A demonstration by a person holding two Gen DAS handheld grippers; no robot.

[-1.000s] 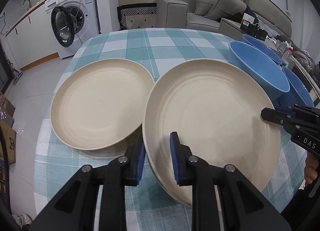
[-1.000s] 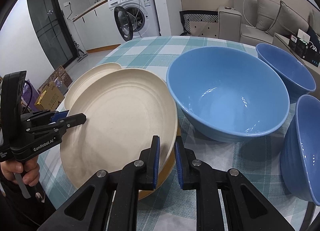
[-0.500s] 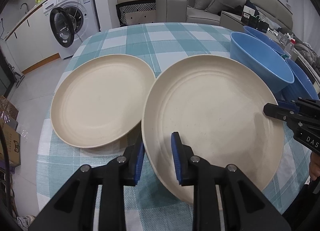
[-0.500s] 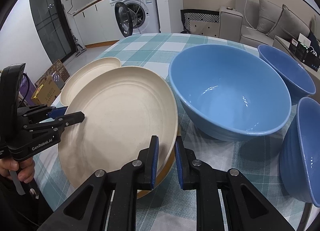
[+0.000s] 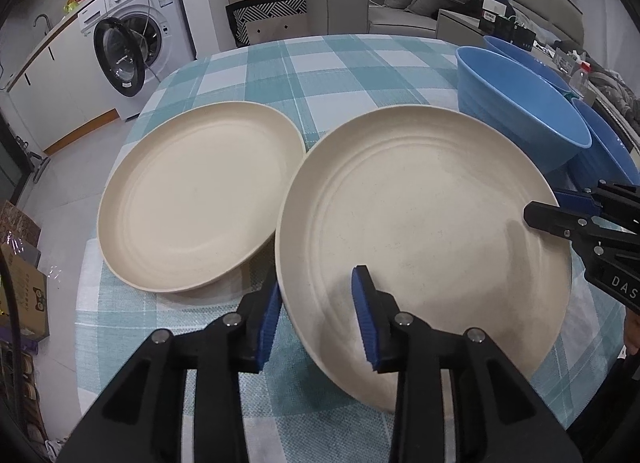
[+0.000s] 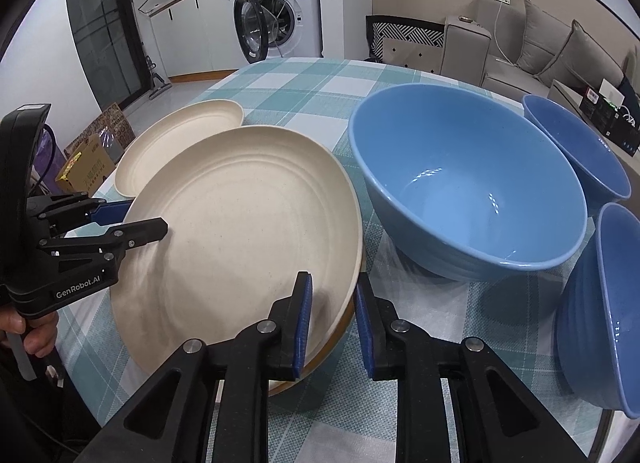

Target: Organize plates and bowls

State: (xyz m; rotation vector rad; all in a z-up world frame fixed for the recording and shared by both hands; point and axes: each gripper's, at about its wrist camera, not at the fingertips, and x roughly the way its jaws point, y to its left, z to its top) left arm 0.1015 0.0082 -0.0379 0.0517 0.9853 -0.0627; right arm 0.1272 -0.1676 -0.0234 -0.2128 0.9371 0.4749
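Cream plate (image 5: 424,231) sits nearest me on the checked tablecloth (image 5: 340,67), tilted, with a darker rim of something stacked under it showing in the right view. My left gripper (image 5: 316,317) straddles its near-left rim; its jaws have just been opening, and now both blue pads stand clear of the rim, so I have no hold there. My right gripper (image 6: 332,321) straddles the opposite rim; its jaws have also just been opening, a gap shows on each side of the edge, and it grips nothing.

A second cream plate (image 5: 196,199) lies flat just left of the first, their rims touching or nearly so; I cannot tell which. Three blue bowls stand to the right: the big bowl (image 6: 468,191) just beside the plate, a far bowl (image 6: 580,147) behind it, and a near bowl (image 6: 604,307) at the right edge.

Writing I can read: "GenRobot.AI" on the left gripper's body in the right view, and "DAS" on the right gripper's body in the left view. A washing machine (image 6: 276,11) stands behind the table with its door open; its label is too small to read
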